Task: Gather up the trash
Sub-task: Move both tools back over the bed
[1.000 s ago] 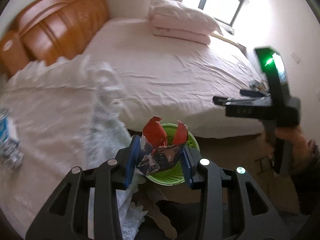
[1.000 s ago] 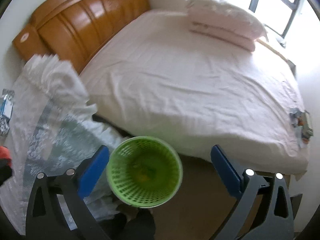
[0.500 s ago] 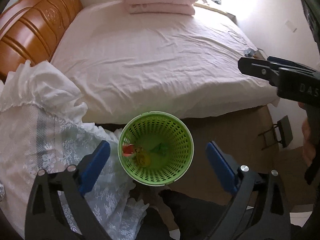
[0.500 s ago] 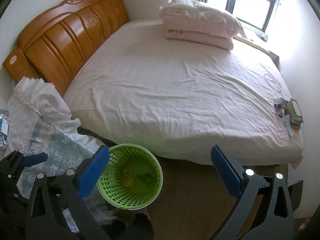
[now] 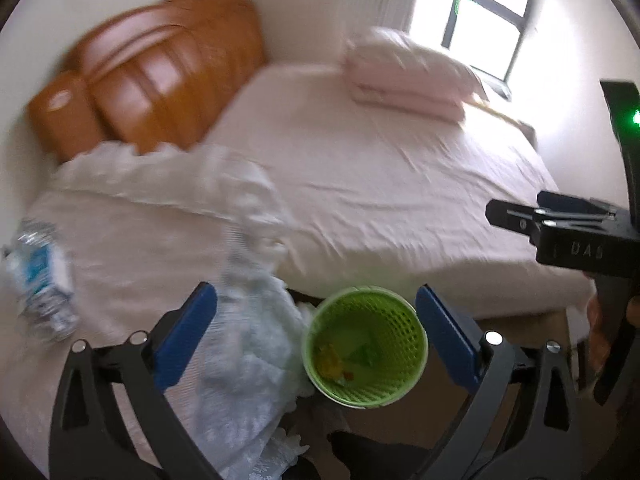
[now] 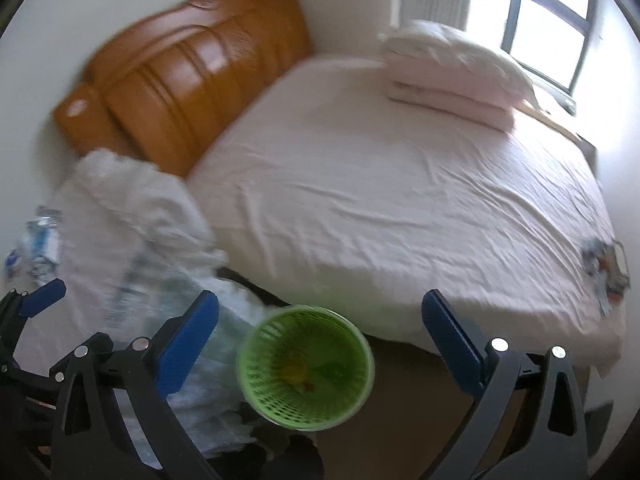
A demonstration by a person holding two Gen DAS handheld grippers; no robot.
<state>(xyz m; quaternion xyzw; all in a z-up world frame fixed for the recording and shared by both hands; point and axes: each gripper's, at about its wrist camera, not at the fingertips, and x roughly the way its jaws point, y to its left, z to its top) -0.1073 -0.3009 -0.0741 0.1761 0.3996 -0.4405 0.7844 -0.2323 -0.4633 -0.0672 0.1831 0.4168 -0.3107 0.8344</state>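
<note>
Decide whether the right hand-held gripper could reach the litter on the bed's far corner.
Probably yes: the right hand-held gripper is open and empty, and bare sheet surrounds the litter.

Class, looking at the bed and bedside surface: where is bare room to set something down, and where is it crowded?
Free: the bed sheet between headboard and pillows. Crowded: its corner with litter, and beside the crushed bottle.
</note>
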